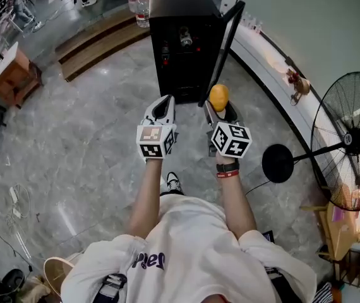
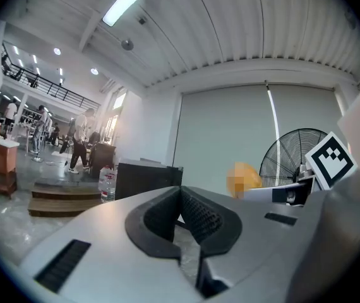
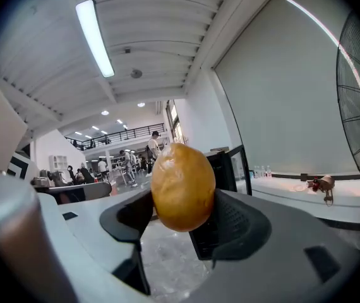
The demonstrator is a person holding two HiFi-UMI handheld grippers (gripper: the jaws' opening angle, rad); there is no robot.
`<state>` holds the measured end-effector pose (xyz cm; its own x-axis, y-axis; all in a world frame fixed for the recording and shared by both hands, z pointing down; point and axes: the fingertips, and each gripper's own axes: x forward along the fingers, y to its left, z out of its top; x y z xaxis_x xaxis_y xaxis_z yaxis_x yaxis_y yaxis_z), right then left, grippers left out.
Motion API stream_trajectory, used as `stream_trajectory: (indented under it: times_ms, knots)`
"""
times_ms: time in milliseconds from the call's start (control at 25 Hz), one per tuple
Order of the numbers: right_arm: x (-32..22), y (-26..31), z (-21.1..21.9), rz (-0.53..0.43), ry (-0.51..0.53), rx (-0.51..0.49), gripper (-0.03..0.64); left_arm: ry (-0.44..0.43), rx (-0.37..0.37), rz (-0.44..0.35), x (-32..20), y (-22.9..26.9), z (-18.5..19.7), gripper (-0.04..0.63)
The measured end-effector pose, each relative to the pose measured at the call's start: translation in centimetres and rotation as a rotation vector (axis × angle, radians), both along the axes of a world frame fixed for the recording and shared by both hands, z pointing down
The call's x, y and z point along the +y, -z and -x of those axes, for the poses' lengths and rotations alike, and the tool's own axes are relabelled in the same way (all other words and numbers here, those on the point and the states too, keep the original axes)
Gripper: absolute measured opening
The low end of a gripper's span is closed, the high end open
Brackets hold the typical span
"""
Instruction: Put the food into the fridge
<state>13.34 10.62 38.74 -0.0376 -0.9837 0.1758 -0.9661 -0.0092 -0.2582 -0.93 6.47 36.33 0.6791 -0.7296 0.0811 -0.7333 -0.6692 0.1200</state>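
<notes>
A yellow-brown, egg-shaped piece of food sits between the pads of my right gripper, which is shut on it; in the right gripper view the food stands up above the jaws. The black fridge stands on the floor just ahead, its door swung open to the right, with items on its shelves. My left gripper is held beside the right one, level with it. Its jaws are shut and empty.
A standing fan with a round base is at the right. A white ledge runs along the wall behind the fridge. Water bottles, wooden steps and a small wooden table lie further left.
</notes>
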Motion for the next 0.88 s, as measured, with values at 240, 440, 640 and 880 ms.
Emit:
stream_trajectory:
  times_ms: [240, 440, 640, 880]
  knots:
    - [-4.8, 0.9, 0.5, -0.020, 0.026, -0.012, 0.310, -0.004, -0.020, -0.021, -3.9, 0.8, 0.0, 0.017]
    - [-8.2, 0.6, 1.7, -0.014, 0.050, -0.017, 0.310, 0.001, -0.027, -0.031, -6.9, 0.7, 0.7, 0.017]
    - [-11.1, 0.3, 2.3, -0.010, 0.053, -0.040, 0.310, 0.019, -0.059, -0.046, -9.7, 0.4, 1.4, 0.017]
    - [-14.6, 0.1, 2.8, -0.026, 0.067, -0.021, 0.310, 0.033, -0.079, -0.067, -13.2, 0.2, 2.0, 0.017]
